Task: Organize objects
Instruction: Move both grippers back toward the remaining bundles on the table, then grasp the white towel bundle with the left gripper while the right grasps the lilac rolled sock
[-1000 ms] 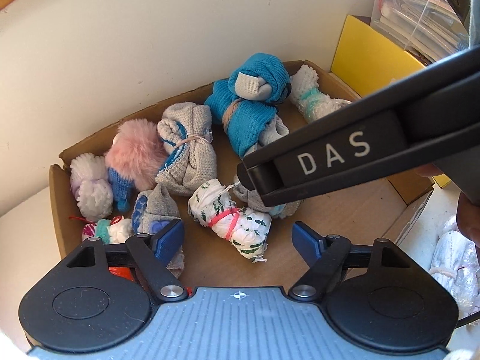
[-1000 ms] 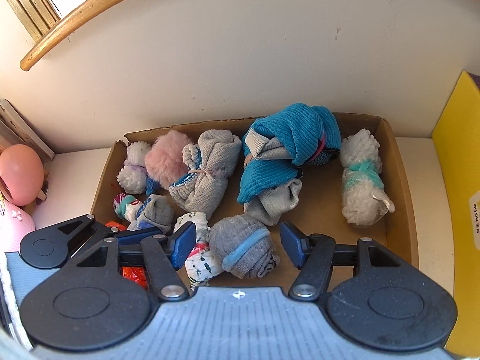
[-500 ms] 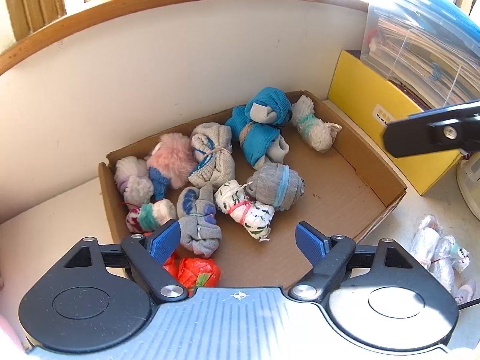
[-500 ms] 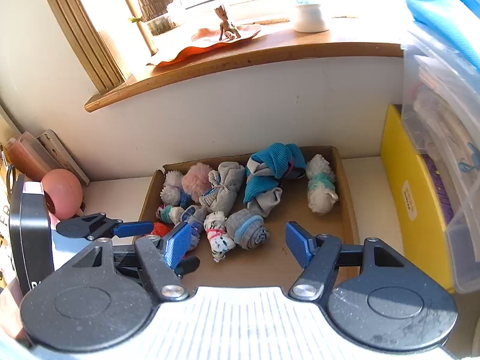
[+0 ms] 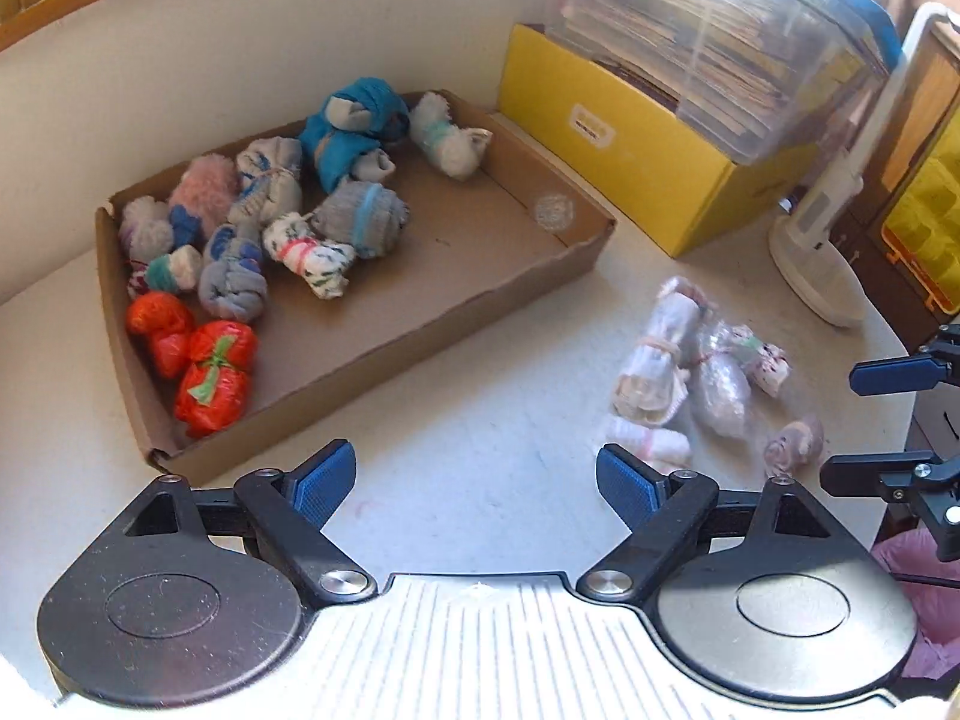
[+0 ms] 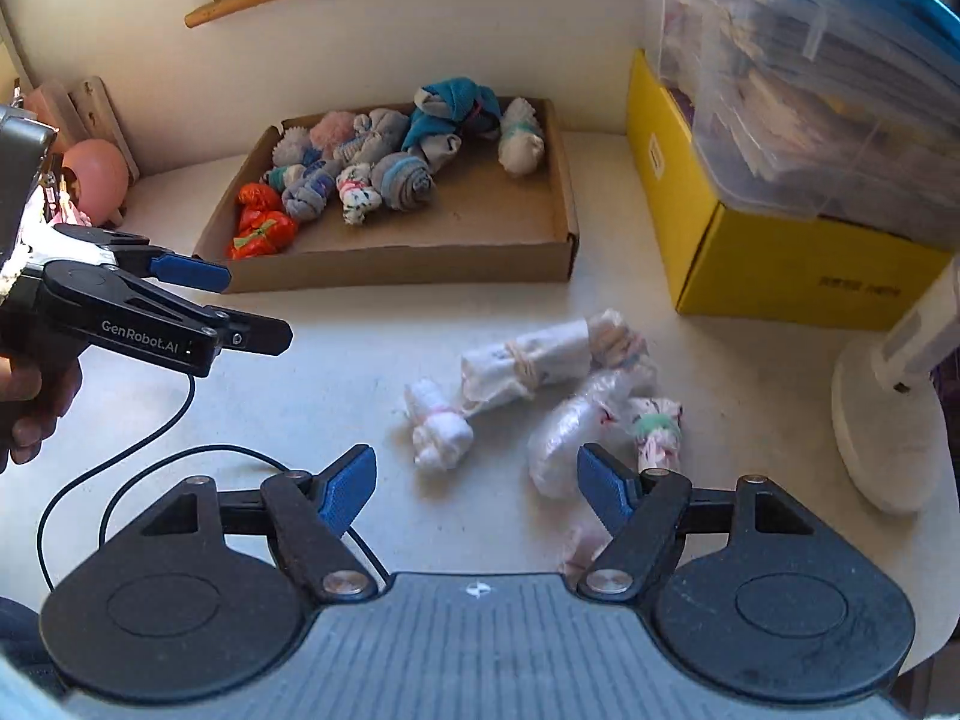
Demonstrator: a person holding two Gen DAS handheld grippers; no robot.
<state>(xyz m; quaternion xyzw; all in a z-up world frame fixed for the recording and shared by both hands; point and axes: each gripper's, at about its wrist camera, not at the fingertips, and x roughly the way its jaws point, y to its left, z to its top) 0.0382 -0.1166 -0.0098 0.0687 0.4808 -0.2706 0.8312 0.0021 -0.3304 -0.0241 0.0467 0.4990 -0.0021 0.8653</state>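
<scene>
A shallow cardboard box (image 5: pixel 456 300) (image 6: pixel 498 264) holds several rolled sock bundles, among them a grey one with a blue band (image 5: pixel 363 216) (image 6: pixel 408 180). A few pale bundles (image 5: pixel 660 354) (image 6: pixel 528 360) lie loose on the white table right of the box. My left gripper (image 5: pixel 477 483) is open and empty above the table in front of the box; it also shows in the right wrist view (image 6: pixel 240 306). My right gripper (image 6: pixel 477 483) is open and empty just before the loose bundles; it also shows in the left wrist view (image 5: pixel 864 420).
A yellow box (image 5: pixel 618 144) (image 6: pixel 750 240) with a clear bin of papers (image 6: pixel 810 72) on top stands right of the cardboard box. A white fan base (image 6: pixel 888 420) is at the right. A pink round object (image 6: pixel 99 171) sits at the left wall. A black cable (image 6: pixel 120 468) lies on the table.
Both grippers have pulled back and up from the box. The grey blue-banded bundle, which sat between the right gripper's open fingers a second ago, lies in the box. The loose bundles came into view.
</scene>
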